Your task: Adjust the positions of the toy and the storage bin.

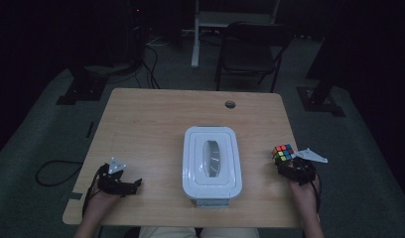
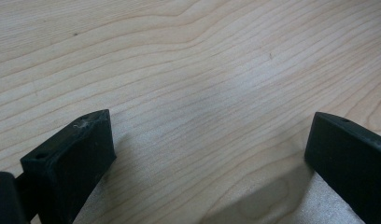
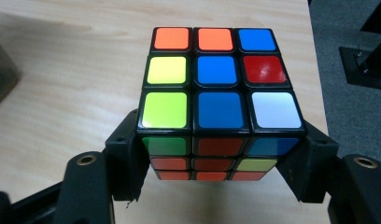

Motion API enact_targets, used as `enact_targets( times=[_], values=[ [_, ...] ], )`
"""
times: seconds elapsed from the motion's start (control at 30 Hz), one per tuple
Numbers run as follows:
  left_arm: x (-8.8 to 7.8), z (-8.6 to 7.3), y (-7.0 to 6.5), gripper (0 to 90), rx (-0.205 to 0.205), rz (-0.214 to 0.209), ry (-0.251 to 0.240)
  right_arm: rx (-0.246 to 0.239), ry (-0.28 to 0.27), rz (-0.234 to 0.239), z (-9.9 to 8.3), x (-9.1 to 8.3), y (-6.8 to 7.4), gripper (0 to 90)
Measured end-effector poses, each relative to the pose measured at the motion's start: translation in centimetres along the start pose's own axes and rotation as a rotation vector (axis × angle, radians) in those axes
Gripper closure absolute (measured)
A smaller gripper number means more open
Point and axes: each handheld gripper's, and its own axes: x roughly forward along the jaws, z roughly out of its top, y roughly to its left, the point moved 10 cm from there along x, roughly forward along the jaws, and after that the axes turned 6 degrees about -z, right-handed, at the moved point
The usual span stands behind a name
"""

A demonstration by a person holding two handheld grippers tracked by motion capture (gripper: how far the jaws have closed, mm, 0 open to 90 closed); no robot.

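Right gripper [image 3: 221, 158] clamps the Rubik's cube [image 3: 216, 93] flat-on across opposite faces: light, rigid, slick plastic, layers could twist. Left gripper [image 2: 209, 154] hangs wide open, empty.

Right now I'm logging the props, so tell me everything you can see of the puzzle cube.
The puzzle cube is a scrambled three-by-three with glossy stickers on black plastic; its top shows orange, blue, yellow, red and white squares. It sits level, clamped on two opposite sides by the right gripper, near the table's right edge, apart from the white lidded box.
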Motion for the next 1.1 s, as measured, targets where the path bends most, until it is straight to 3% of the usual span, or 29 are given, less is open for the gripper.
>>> enact_targets(
  times=[0.33, 0.63, 0.87, 0.93, 1.0, 1.1],
  values=[
    [0.0, 0.0, 0.0, 2.1, 0.000, 0.000, 0.000, 0.023, 0.031, -0.008, -3.1, -1.7, -1.2, 33.9],
    [0.0, 0.0, 0.0, 2.2, -0.001, 0.000, 0.000, 0.021, 0.068, -0.019, -5.2, -1.2, -1.2, 33.9],
    [0.0, 0.0, -0.2, 2.2, 0.015, -0.013, 0.005, 0.047, 0.058, -0.006, -5.4, -1.2, -1.5, 32.6],
    [0.0, 0.0, -0.2, 2.1, 0.007, -0.006, 0.005, 0.066, 0.059, 0.009, -5.3, -1.3, -1.4, 26.4],
    [0.0, 0.0, -0.1, 2.1, -0.007, 0.008, 0.003, 0.066, 0.055, -0.007, -5.2, -1.5, -1.7, 23.2],
    [0.0, 0.0, -0.1, 2.1, -0.008, 0.008, 0.004, 0.087, 0.039, -0.008, -4.5, -2.0, -2.0, 21.8]
  ],
)
